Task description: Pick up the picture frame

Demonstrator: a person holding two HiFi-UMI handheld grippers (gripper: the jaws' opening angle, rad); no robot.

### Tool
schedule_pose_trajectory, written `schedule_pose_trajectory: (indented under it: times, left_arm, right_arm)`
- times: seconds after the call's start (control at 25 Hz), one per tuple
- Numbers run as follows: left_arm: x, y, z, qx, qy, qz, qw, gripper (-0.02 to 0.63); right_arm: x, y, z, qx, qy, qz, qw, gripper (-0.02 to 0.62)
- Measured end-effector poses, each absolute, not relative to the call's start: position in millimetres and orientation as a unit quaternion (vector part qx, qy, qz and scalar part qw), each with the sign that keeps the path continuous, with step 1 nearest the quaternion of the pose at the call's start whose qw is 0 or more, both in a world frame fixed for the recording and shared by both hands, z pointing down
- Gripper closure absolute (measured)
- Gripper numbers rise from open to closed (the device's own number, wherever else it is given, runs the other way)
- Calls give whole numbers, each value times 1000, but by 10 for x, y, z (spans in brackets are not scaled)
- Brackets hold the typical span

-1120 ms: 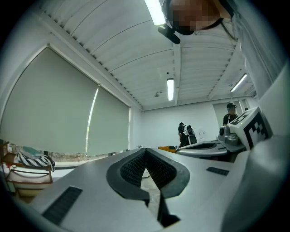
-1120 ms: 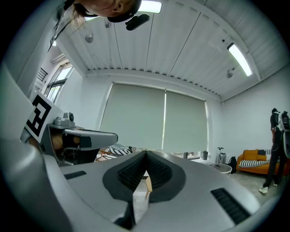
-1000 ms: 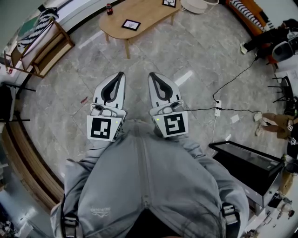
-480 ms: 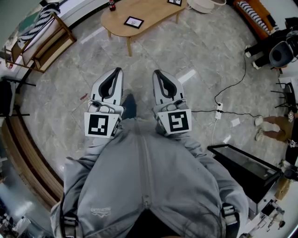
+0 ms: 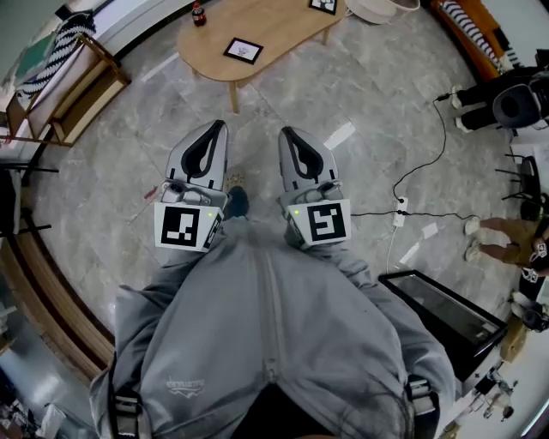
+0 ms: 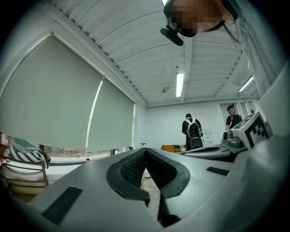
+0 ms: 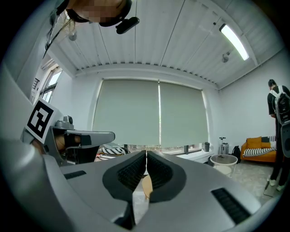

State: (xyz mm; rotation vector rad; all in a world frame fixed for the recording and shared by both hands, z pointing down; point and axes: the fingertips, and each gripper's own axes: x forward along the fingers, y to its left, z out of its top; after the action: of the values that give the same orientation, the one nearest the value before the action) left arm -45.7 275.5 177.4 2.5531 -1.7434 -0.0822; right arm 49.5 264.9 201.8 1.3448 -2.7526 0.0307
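Both grippers are held out level and side by side ahead of the person's grey top (image 5: 266,343), over the marbled floor (image 5: 369,94). The left gripper (image 5: 218,129) is seen with its jaws pressed together, and nothing is caught between the ribbed pads (image 6: 132,168). The right gripper (image 5: 286,134) is shown the same way: jaws closed tip to tip, and empty.

And the picture frame (image 5: 244,50): it is found at twelve o'clock from the grippers, laid flat on the oval wooden table (image 5: 274,30), well apart from both sets of jaws. A second frame (image 5: 323,5) is glimpsed toward the table's one o'clock end, cut by the picture's edge. A dark bottle (image 5: 198,14), possibly cola, is stood at the eleven o'clock end.

A wooden chair (image 5: 86,86) with a striped cushion (image 5: 56,47) is placed at ten o'clock, a white power strip (image 5: 399,213) at three o'clock, and a black case (image 5: 442,309) at four o'clock.
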Motion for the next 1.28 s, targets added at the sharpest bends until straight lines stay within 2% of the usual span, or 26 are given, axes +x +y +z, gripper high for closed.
schedule_pose_trajectory:
  times: [0.68,1.28]
  left_arm:
    - [-631,1668,1825,849,-527,-21,32,588]
    - [-788,1587,1987,844,-534,-25,52,588]
  right_arm:
    - [391,1734,2170,473,-878,26,65,563]
    - [341,1635,2339,468,-877,42,98,563]
